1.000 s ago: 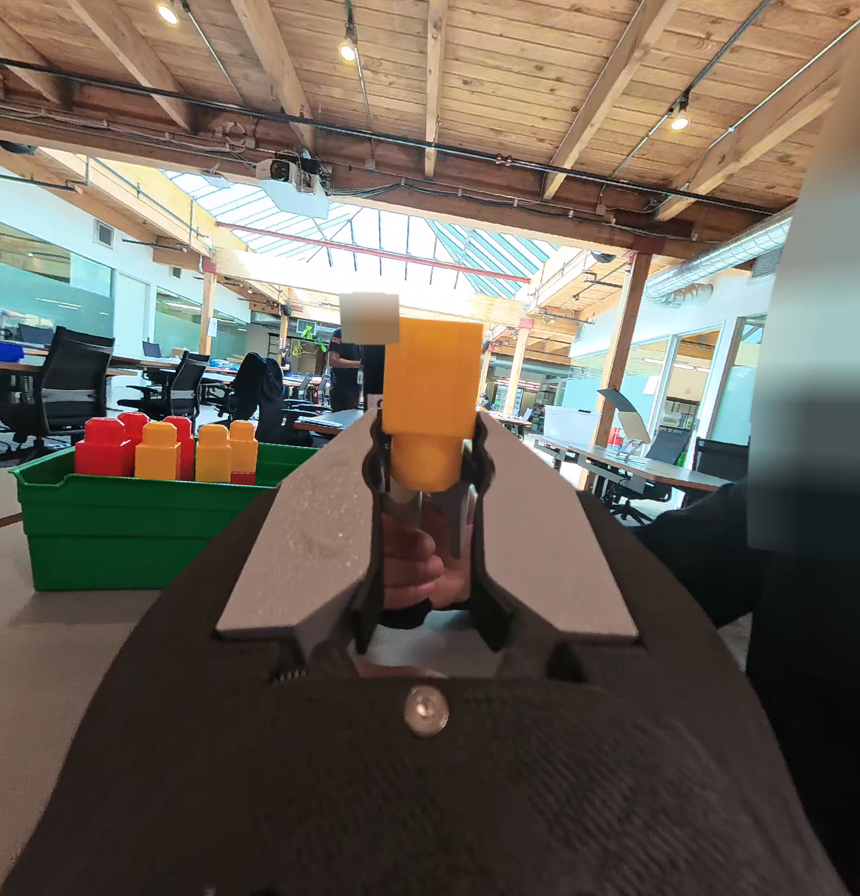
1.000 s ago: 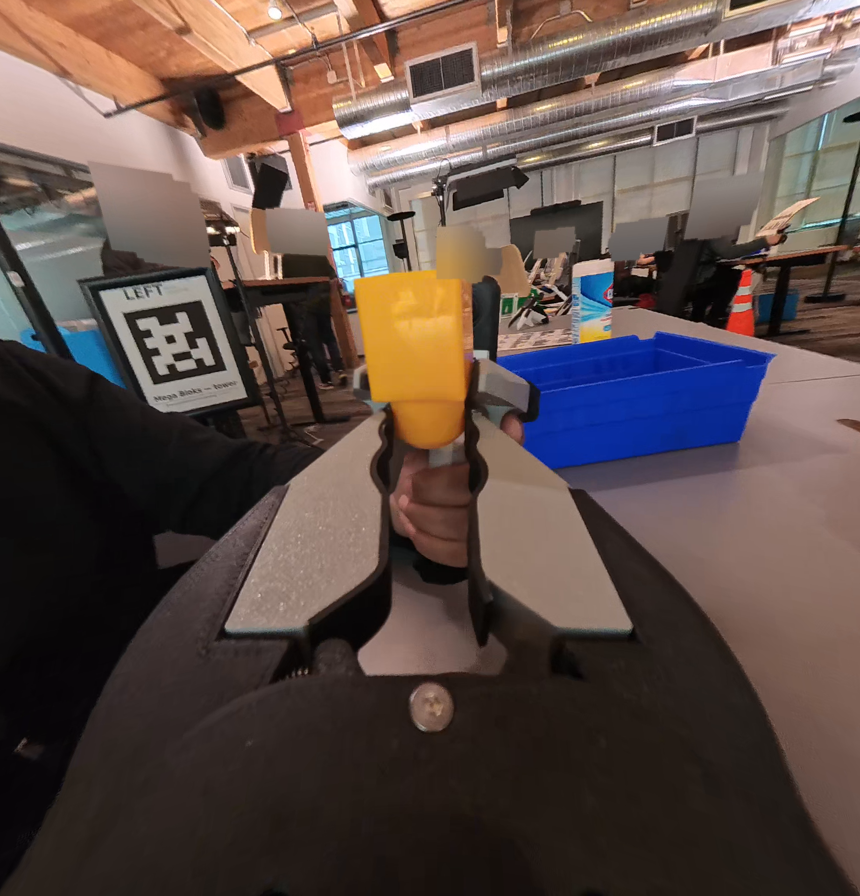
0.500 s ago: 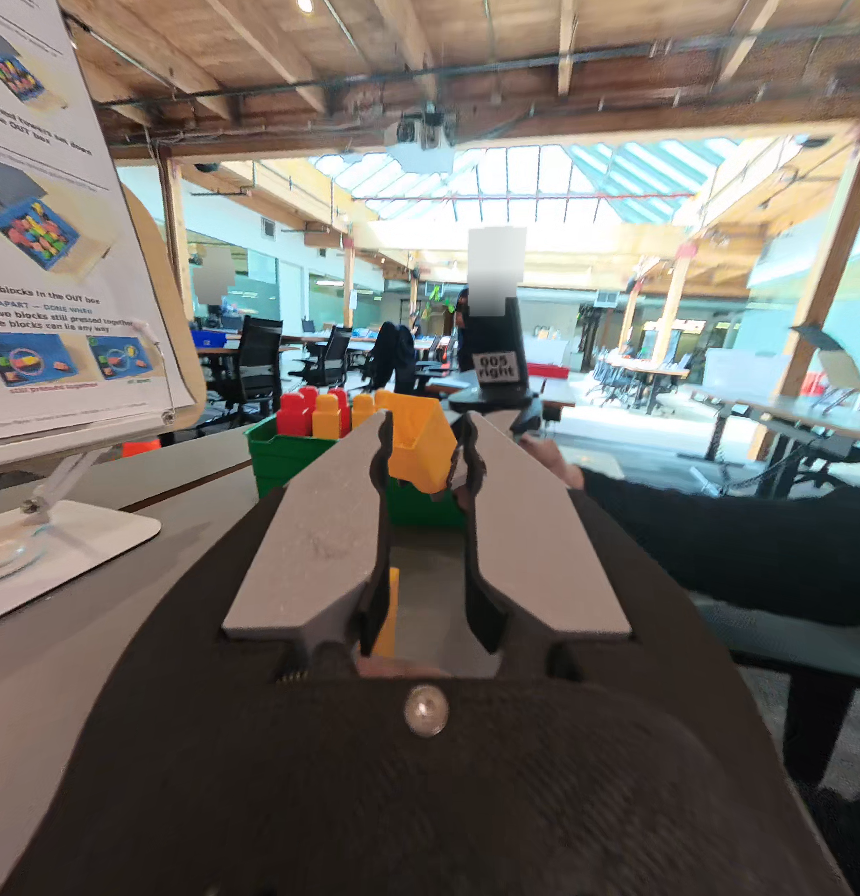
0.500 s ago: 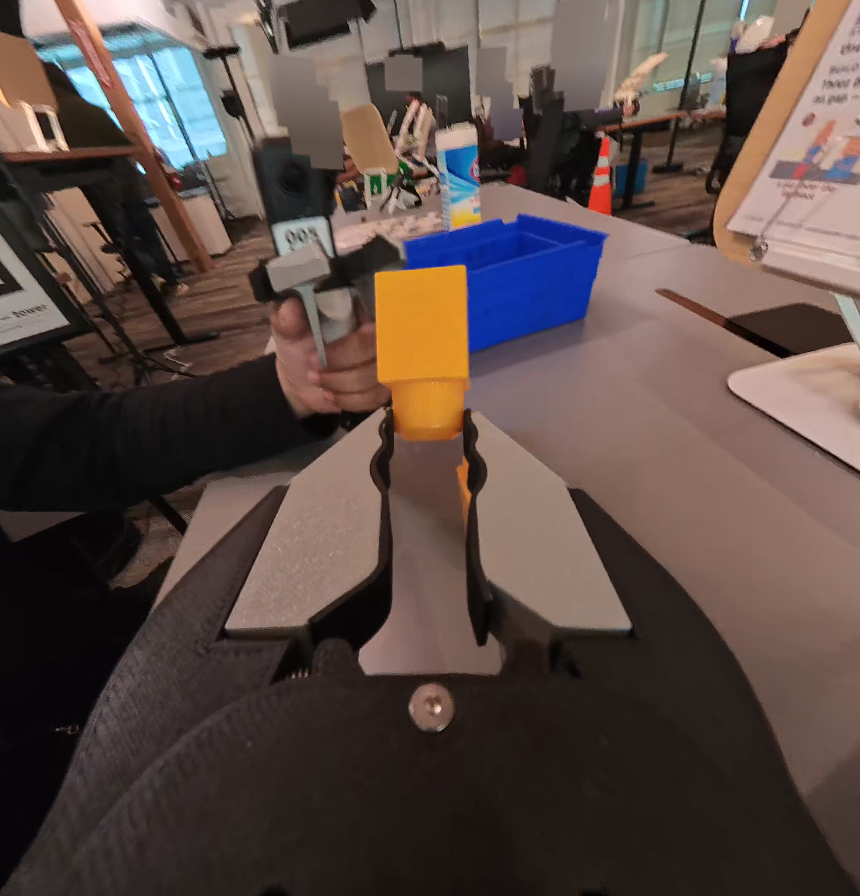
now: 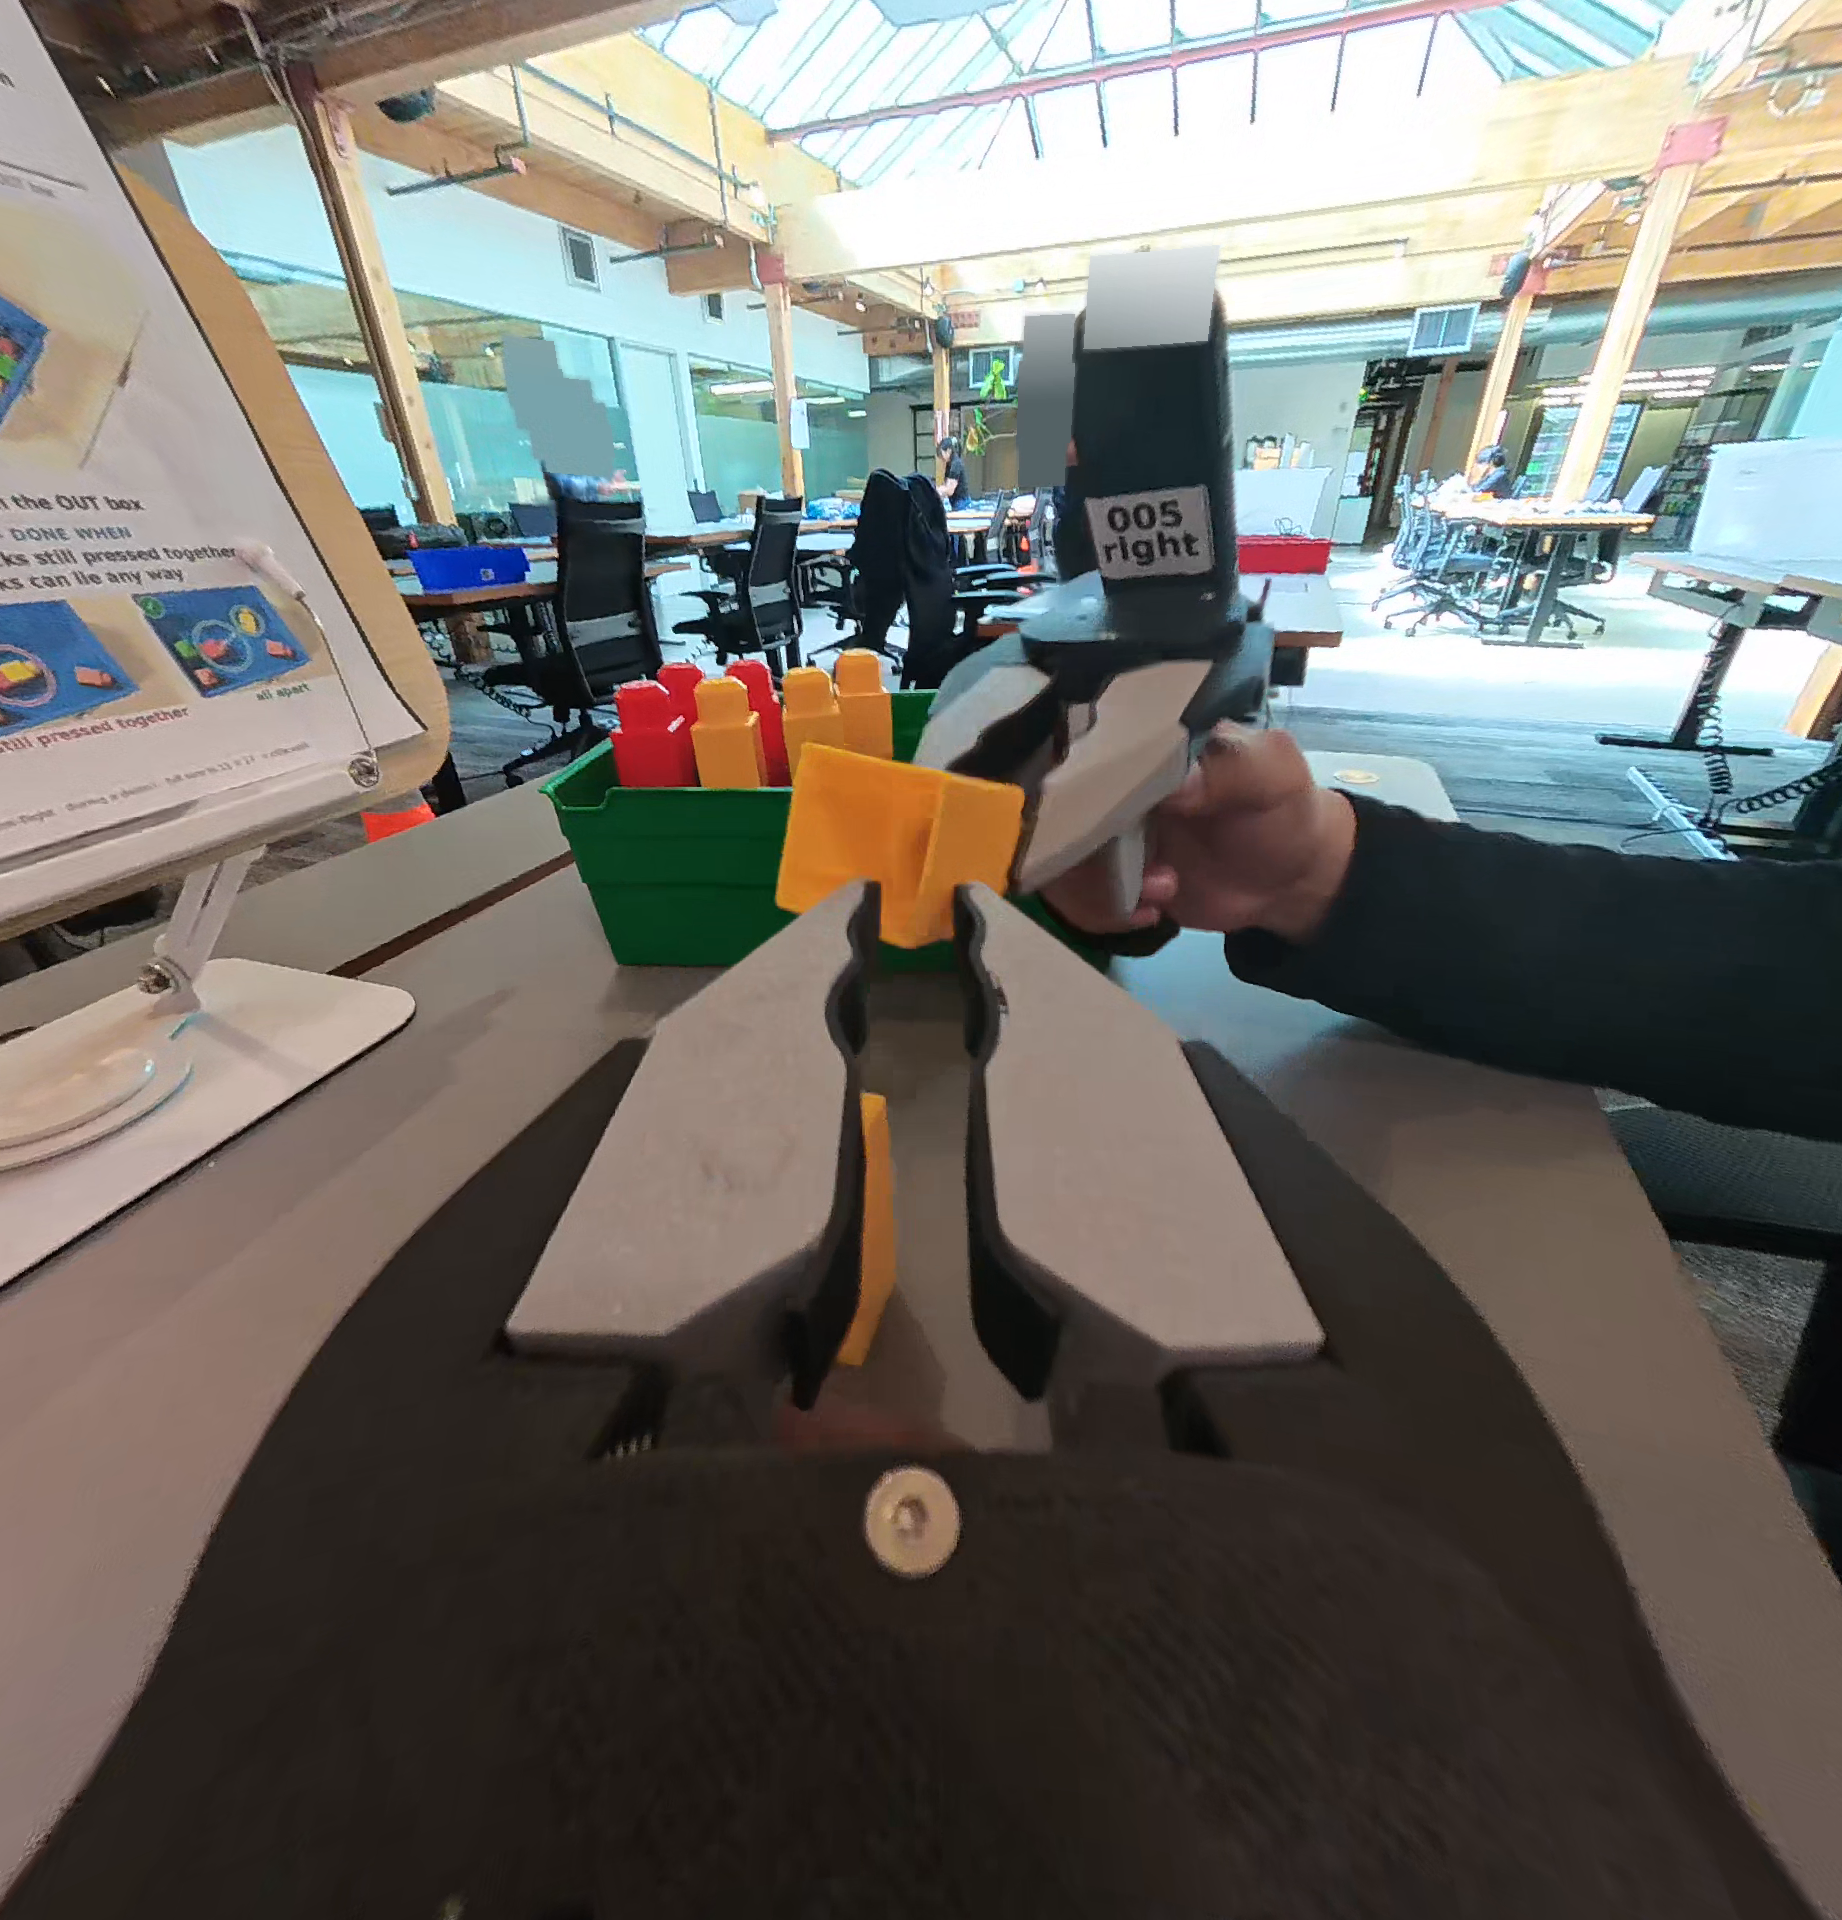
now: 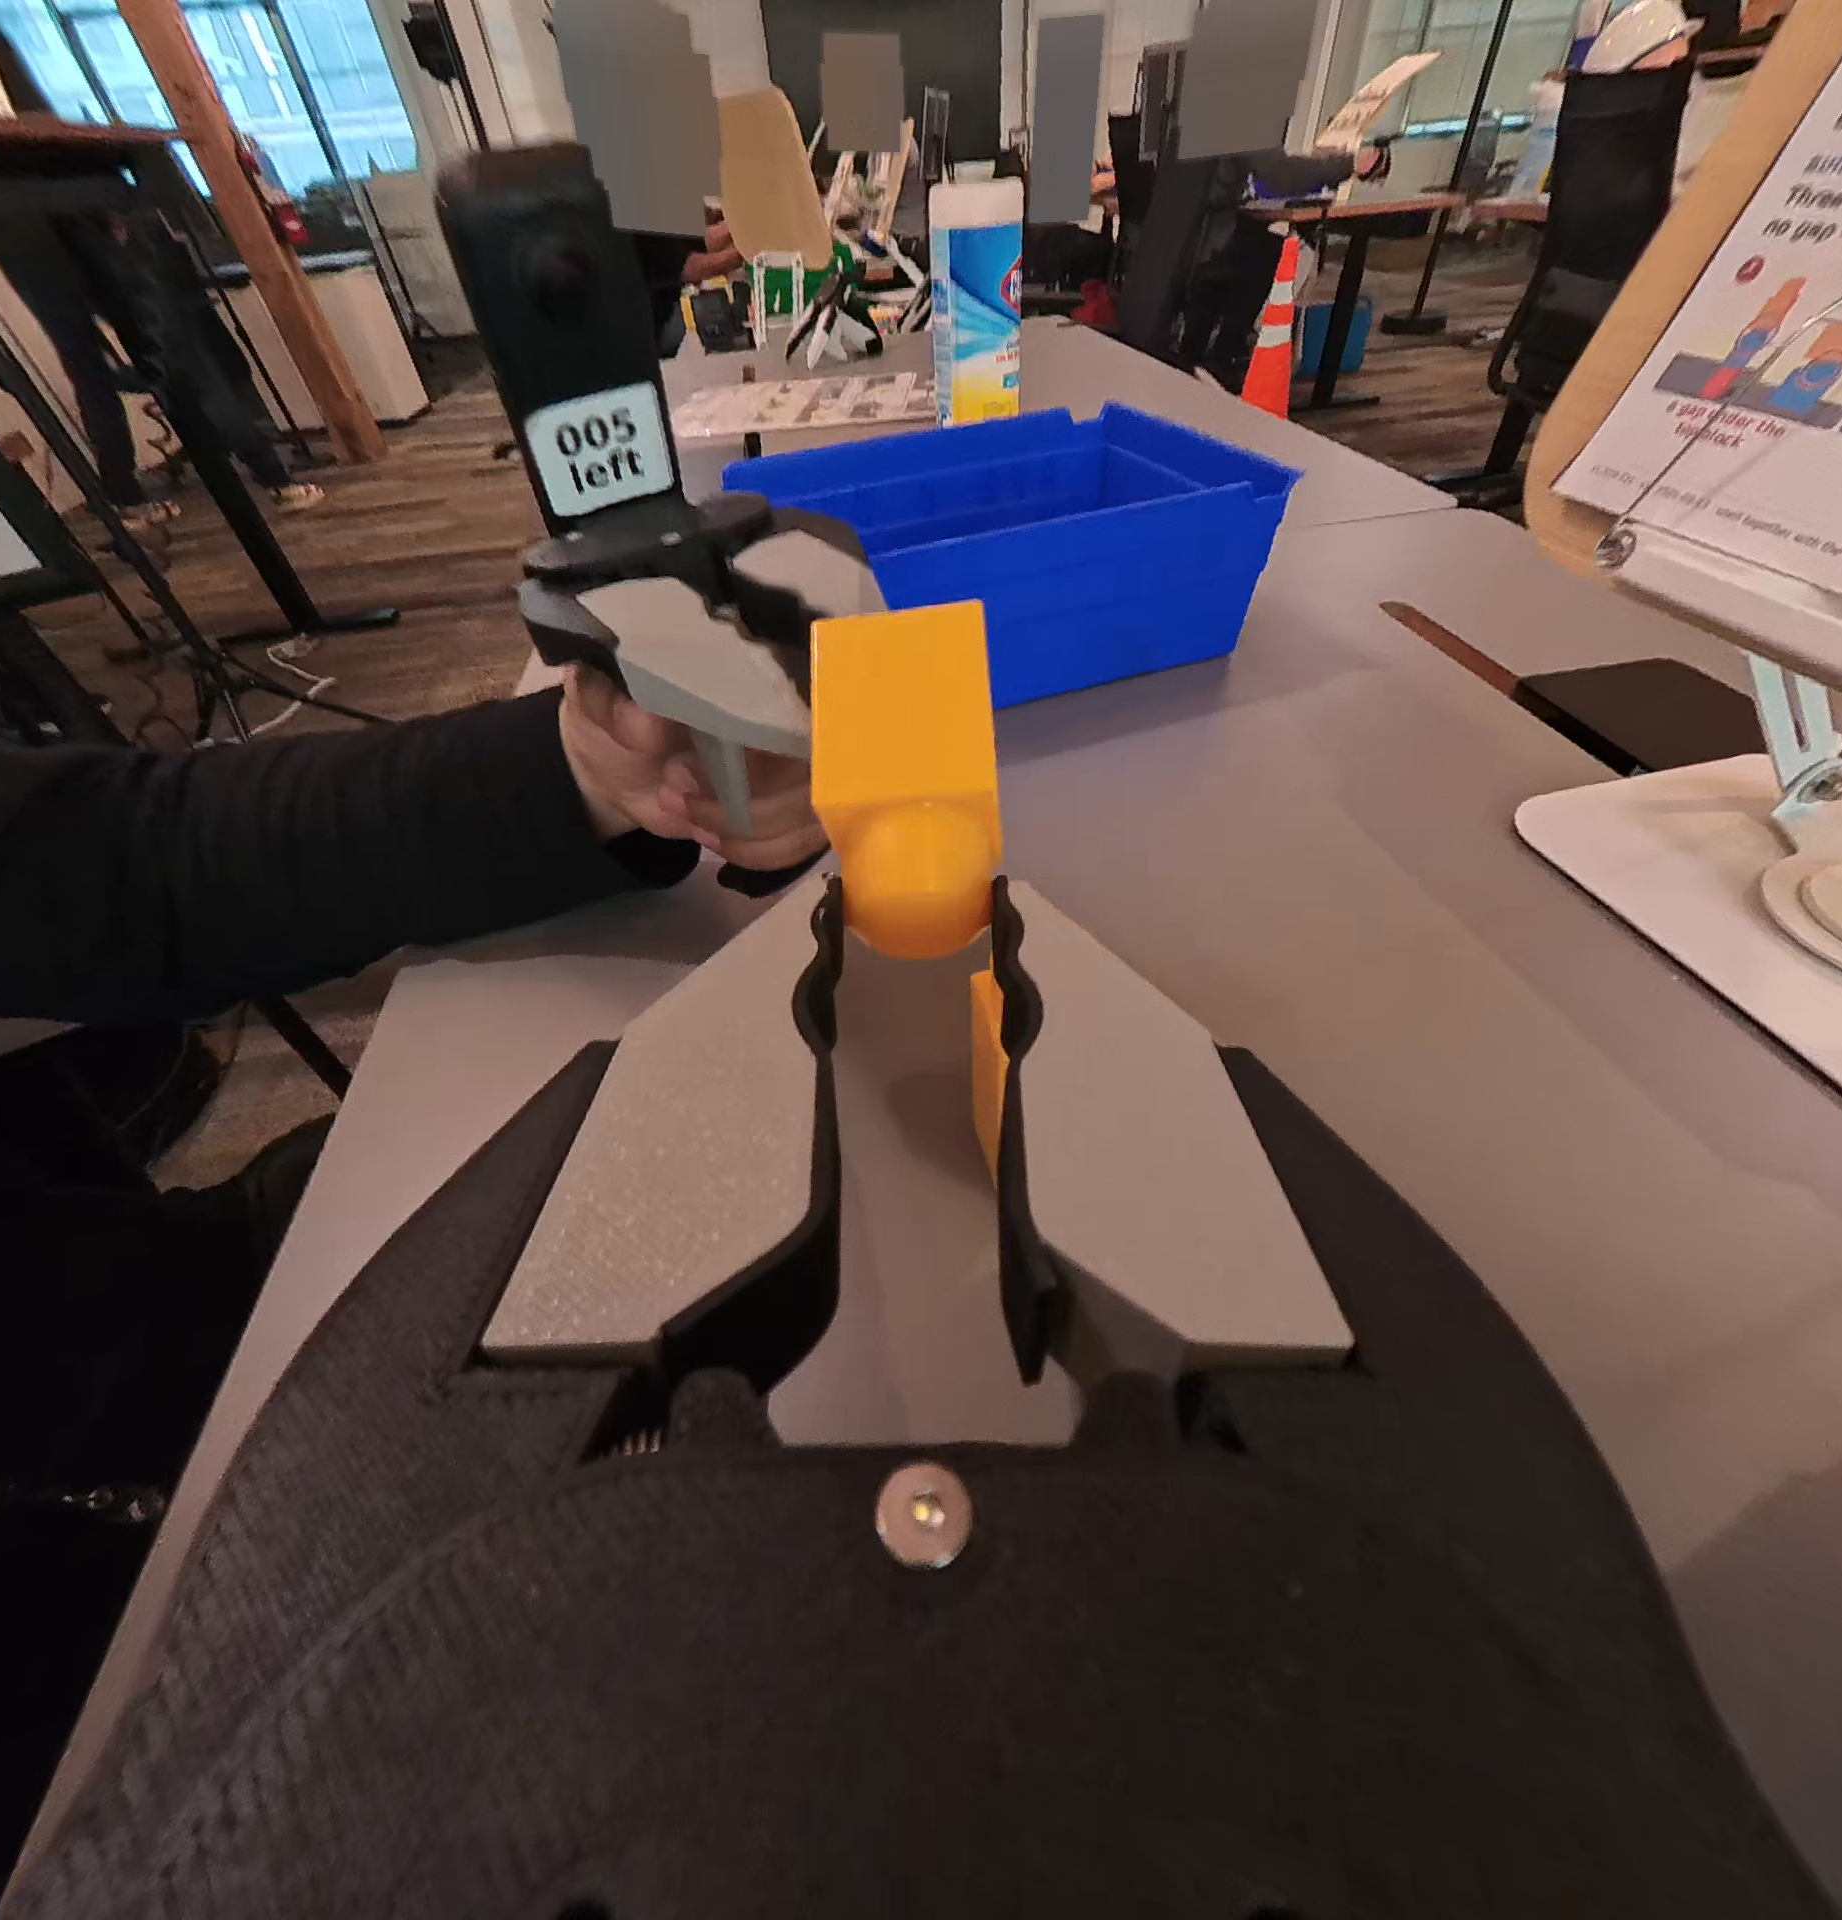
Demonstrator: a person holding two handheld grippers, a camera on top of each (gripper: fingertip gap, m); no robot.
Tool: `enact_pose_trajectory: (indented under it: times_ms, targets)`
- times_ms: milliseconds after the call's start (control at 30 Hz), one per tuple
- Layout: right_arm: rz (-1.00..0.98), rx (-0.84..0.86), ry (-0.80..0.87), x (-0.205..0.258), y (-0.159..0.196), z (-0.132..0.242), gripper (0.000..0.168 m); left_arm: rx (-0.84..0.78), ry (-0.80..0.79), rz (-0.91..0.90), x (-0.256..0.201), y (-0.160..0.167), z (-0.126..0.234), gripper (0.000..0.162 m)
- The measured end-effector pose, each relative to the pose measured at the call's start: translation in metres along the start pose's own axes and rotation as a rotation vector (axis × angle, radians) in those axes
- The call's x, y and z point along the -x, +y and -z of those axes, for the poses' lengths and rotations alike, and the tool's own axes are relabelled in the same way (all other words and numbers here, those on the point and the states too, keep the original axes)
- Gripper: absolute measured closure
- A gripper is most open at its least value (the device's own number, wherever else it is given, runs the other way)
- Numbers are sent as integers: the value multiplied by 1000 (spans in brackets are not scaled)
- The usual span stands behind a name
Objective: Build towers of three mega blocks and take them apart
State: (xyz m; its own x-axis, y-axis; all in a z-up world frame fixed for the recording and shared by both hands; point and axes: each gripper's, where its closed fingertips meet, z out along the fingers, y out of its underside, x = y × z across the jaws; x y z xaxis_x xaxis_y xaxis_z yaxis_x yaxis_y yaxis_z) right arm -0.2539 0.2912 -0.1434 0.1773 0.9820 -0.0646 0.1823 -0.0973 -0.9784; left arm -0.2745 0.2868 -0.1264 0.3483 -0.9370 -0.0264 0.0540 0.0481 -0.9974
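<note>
Two yellow mega blocks in the air above the grey table [image 6: 1312, 935], between the tools. Right gripper [image 6: 917, 904] is closed narrow on the round stud of one yellow block [image 6: 901, 717], with the body pointing away from the camera. Left gripper [image 5: 912, 904] is likewise pinched on the other yellow block [image 5: 855, 831]. The two blocks meet side to side; I cannot tell whether they only touch or are pressed together. A yellow sliver [image 5: 870, 1226] shows below the fingers, possibly a third block on the table, though too little is visible to be sure. Handling, as a judgement: hollow hard plastic, light, stiff and smooth-walled, so liable to pivot when held by the rounded stud alone. A flat-sided grip on the body would be steadier for pressing. Green bin [image 5: 688, 862] is just behind, holding upright red and yellow blocks [image 5: 751, 727]. The blue bin [image 6: 1104, 592] sits well apart at the table's other end, and an instruction sheet on a stand [image 5: 117, 520] is off to one side.
</note>
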Motion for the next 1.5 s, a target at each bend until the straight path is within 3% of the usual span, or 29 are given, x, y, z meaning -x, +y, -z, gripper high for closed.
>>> enact_pose_trajectory:
  times_ms: [133,400,500,600,700,1033,1233,1367,1400,1500]
  targets:
    - [-61,-100,-37,0,-15,9,143,67,61,27,-11,14,-7,157]
    - [-94,-156,-50,-1,-22,14,143,153,98,-29,-25,33,-16,144]
    - [-102,-165,-58,-1,-23,14,142,91,123,56,-25,22,-13,144]
    - [-97,-168,-66,1,-23,13,142,-2,140,182,-19,9,-10,158]
    - [-89,-181,-61,3,-25,10,143,-39,166,260,-16,4,-8,159]
    - [-155,-415,-141,9,-52,19,125,-195,219,353,-16,-21,0,162]
    - [-161,-372,-147,12,-44,6,118,-273,251,371,-20,-32,4,162]
    - [-186,-368,-177,19,-44,-2,120,-257,291,365,-31,-27,-2,162]
    - [-184,-359,-188,22,-42,-3,135,-247,297,367,-33,-25,-4,162]
    - [-150,-330,-167,22,-40,-1,136,-228,302,402,-34,-22,-7,162]
